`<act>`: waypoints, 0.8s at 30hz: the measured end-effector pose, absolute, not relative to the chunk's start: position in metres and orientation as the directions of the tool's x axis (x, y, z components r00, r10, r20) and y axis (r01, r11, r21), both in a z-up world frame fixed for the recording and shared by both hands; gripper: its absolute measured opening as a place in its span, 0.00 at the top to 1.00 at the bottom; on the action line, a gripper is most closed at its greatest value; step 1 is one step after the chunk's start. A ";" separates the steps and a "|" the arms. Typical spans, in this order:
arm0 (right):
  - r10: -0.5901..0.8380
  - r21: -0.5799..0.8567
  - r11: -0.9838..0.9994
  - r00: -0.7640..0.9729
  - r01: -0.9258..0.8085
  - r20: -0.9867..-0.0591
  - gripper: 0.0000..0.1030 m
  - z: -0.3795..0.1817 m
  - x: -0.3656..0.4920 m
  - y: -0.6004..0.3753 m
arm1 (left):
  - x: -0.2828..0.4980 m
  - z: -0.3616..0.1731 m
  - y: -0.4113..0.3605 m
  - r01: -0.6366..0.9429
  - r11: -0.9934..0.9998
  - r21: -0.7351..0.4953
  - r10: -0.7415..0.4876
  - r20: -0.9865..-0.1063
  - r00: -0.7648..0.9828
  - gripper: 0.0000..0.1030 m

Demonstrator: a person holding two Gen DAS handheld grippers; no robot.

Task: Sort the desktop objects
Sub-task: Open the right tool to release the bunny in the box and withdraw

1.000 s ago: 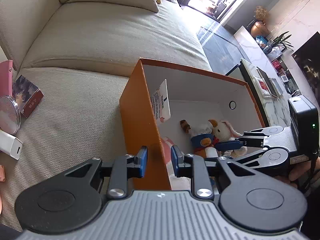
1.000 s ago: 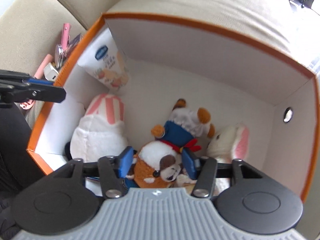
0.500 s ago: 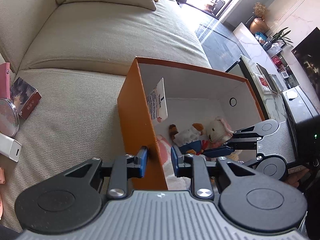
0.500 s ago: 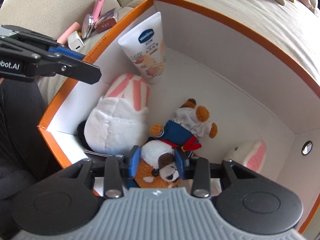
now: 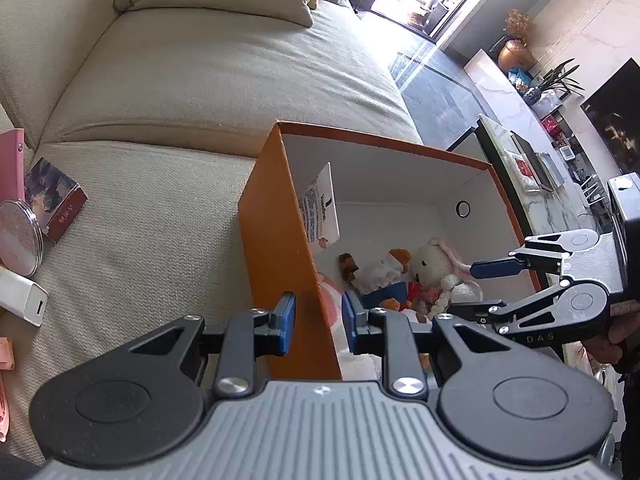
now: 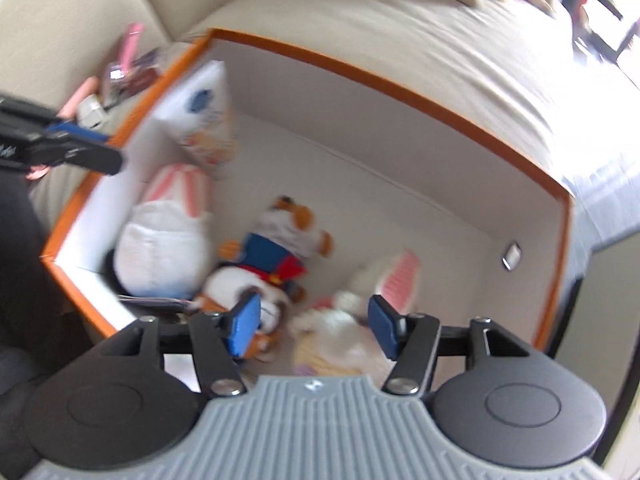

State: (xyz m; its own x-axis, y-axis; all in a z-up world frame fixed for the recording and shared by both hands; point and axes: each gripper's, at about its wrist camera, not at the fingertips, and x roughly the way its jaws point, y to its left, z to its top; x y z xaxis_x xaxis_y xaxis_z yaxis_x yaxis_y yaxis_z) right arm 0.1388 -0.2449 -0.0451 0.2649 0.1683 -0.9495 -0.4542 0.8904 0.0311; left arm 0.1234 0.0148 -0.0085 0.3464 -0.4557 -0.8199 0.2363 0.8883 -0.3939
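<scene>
Both wrist views look steeply down, close, sharing the orange box.

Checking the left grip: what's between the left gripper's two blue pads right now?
The orange box wall: the left gripper straddles its near corner, as the left wrist view shows.

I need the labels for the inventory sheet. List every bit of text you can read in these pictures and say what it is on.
"Vaseline": on the white tube leaning inside the orange box; its finer print is too small to read.
"DAS": end of a word on the right gripper body; the rest is hidden.
Blue logo on the tube in the right wrist view: blurred, unreadable.
Brown booklet on the sofa: print too small to read.
</scene>
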 end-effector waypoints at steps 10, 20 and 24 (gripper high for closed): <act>0.073 -0.015 0.931 0.225 -0.364 -0.972 0.38 -0.074 0.144 -0.261 | 0.120 -0.007 0.011 0.259 0.884 -0.390 -0.461 -0.818 0.343 0.73; 0.104 0.009 0.910 0.207 -0.415 -0.973 0.39 -0.091 0.144 -0.248 | 0.120 -0.009 0.009 0.252 0.884 -0.393 -0.461 -0.821 0.337 0.73; 0.120 -0.013 0.832 0.203 -0.555 -0.972 0.42 -0.087 0.136 -0.229 | 0.120 -0.009 0.010 0.251 0.888 -0.386 -0.454 -0.825 0.337 0.73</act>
